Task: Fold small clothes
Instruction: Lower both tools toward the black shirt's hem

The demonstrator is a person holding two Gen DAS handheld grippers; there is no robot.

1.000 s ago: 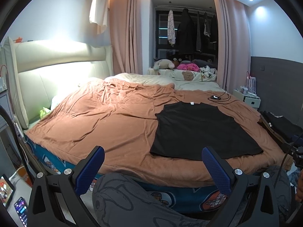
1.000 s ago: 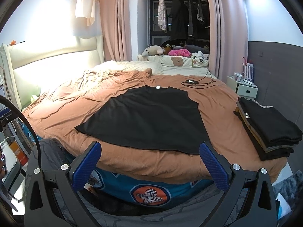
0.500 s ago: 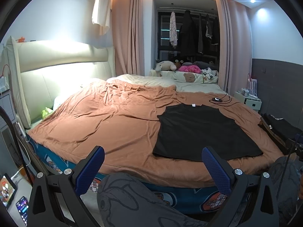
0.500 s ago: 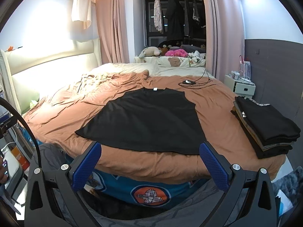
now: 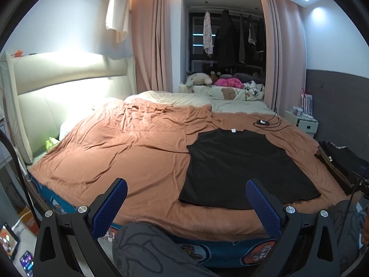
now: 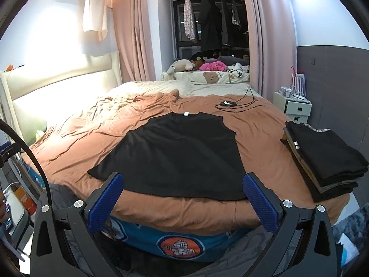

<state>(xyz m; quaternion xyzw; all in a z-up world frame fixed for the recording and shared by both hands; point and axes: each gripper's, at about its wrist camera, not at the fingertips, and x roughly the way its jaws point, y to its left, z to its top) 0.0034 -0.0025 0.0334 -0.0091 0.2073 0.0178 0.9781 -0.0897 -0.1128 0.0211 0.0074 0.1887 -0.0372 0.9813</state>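
Observation:
A black shirt [image 5: 239, 166] [image 6: 180, 152] lies flat on the brown bedspread [image 5: 129, 152] [image 6: 260, 124], neck with a white label at the far end, hem toward me. My left gripper [image 5: 186, 198] is open and empty, held off the bed's near edge, left of the shirt's hem. My right gripper [image 6: 184, 194] is open and empty too, hovering just short of the hem, with the shirt spanning the gap between its blue fingers [image 6: 108, 198].
A stack of folded dark clothes [image 6: 322, 159] [image 5: 341, 164] sits at the bed's right edge. A cabled device [image 6: 227, 103] lies beyond the shirt. Plush toys [image 6: 182, 65] line the far side. A person's grey trouser leg [image 5: 147, 251] is below my left gripper. A nightstand [image 6: 293, 106] stands at right.
Both views have edged closer to the bed and tilted slightly; the shirt has not moved and both grippers stay open.

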